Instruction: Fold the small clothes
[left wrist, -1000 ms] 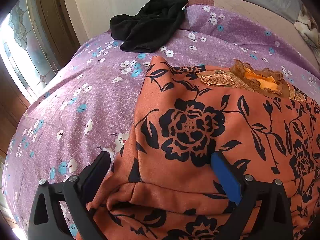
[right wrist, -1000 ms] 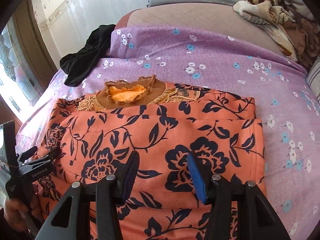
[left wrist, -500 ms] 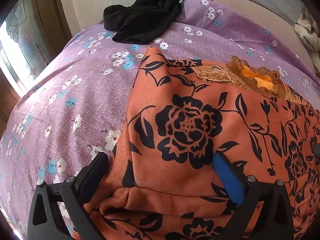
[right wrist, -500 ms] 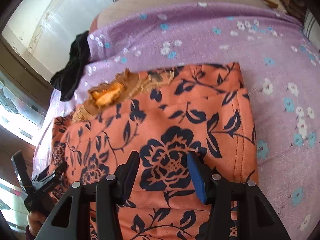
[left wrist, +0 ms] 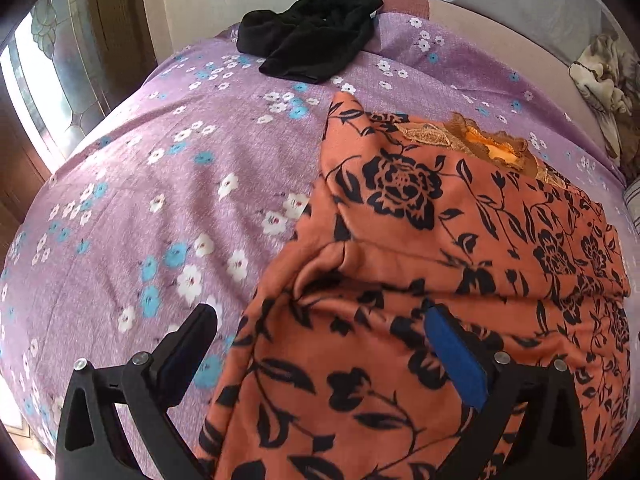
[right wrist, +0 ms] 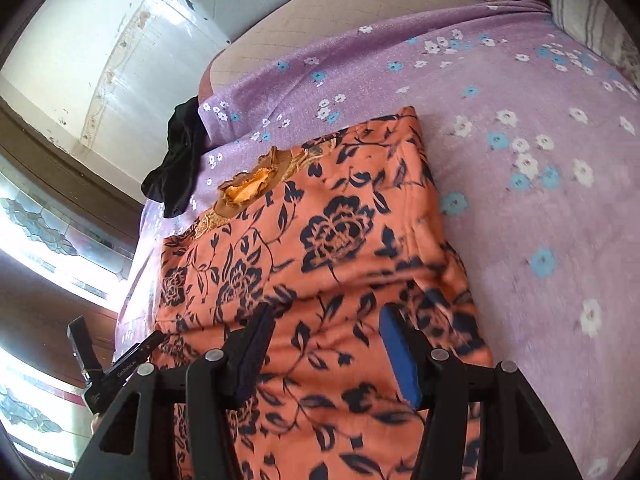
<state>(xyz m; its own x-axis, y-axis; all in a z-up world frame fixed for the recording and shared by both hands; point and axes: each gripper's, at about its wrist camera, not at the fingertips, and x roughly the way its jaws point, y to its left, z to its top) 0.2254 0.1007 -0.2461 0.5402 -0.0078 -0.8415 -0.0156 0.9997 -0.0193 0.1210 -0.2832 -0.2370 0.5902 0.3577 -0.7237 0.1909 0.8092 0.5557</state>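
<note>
- Left wrist view: an orange garment [left wrist: 460, 240] with black flowers lies folded on a bed [left wrist: 160, 184] under a purple flowered sheet.
- The left hand-held gripper [left wrist: 320, 344] hangs over the garment's near left edge, jaws wide apart. The blue pad [left wrist: 452, 356] sits above the cloth, the black finger over bare sheet. Nothing is pinched.
- Right wrist view: the right hand-held gripper [right wrist: 324, 340] hovers above the garment [right wrist: 320, 240] near its right edge. Its jaws are opening, with cloth below them but not gripped.
- The garment's long axis runs away from both grippers toward its ruffled collar [right wrist: 248, 188] at the far end.
- Both hands seem equally near, each over its own near corner.
- A black garment [left wrist: 312, 36] lies well apart at the bed's far left corner.
- Nothing blocks either gripper.
</note>
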